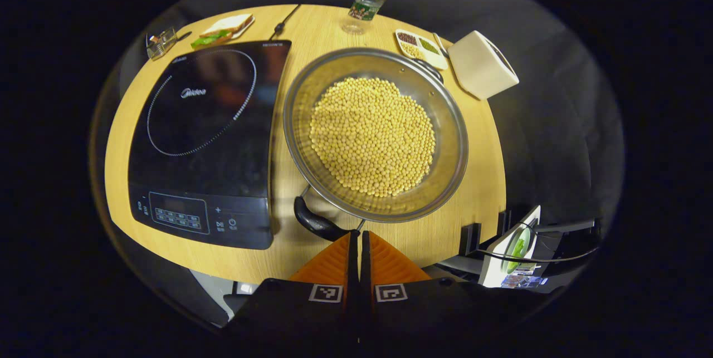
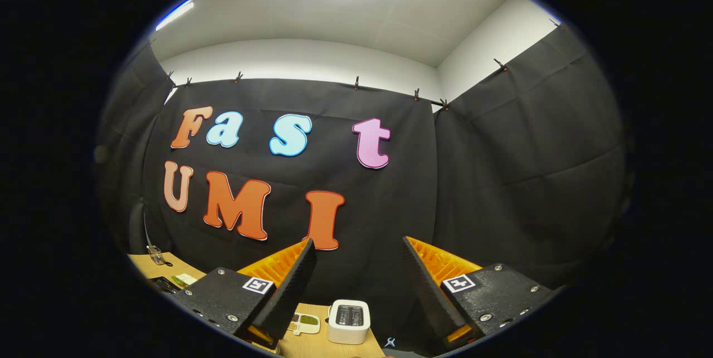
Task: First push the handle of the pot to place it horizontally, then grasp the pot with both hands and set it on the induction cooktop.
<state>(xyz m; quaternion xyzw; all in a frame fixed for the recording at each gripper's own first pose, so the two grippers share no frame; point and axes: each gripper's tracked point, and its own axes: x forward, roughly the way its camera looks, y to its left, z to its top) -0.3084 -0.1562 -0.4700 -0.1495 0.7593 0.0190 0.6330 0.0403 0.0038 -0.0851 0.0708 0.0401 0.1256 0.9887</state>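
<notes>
- While the left gripper [image 1: 357,234] is seen from above the desk [image 1: 479,191], its two orange fingers are pressed together with nothing between them, so it is clenched on nothing.
- Its fingertips are seen just beside the end of the pot's black handle [image 1: 318,224], at the near edge of the desk; whether they touch it cannot be told.
- The pot [image 1: 375,133] is found on the desk, just to the right of the cooktop [image 1: 207,141] in the left gripper view, its rim close to the cooktop's edge.
- The pot is filled across its bottom with yellow beans [image 1: 372,136].
- The black handle is angled from the pot's near rim toward the cooktop's front corner; a second small handle is seen at the far rim.
- The cooktop is laid flat on the left part of the desk, its control panel at the near side, a cord leading from its far edge.
- Beyond the cooktop a sandwich [image 1: 223,30] and a small glass [image 1: 161,43] are placed at the far edge.
- Beyond the pot a water bottle [image 1: 367,3] is stood upright, with a divided dish [image 1: 421,48] of grains and a white toaster [image 1: 482,64] to its right.
- The right gripper [image 2: 356,274] is held well above the desk and pointed at the booth wall, its fingers spread wide apart and holding nothing, so it is released.
- Between those fingers, low in the right gripper view, the toaster [image 2: 348,321] and the divided dish [image 2: 304,322] are seen on the desk [image 2: 312,344].
</notes>
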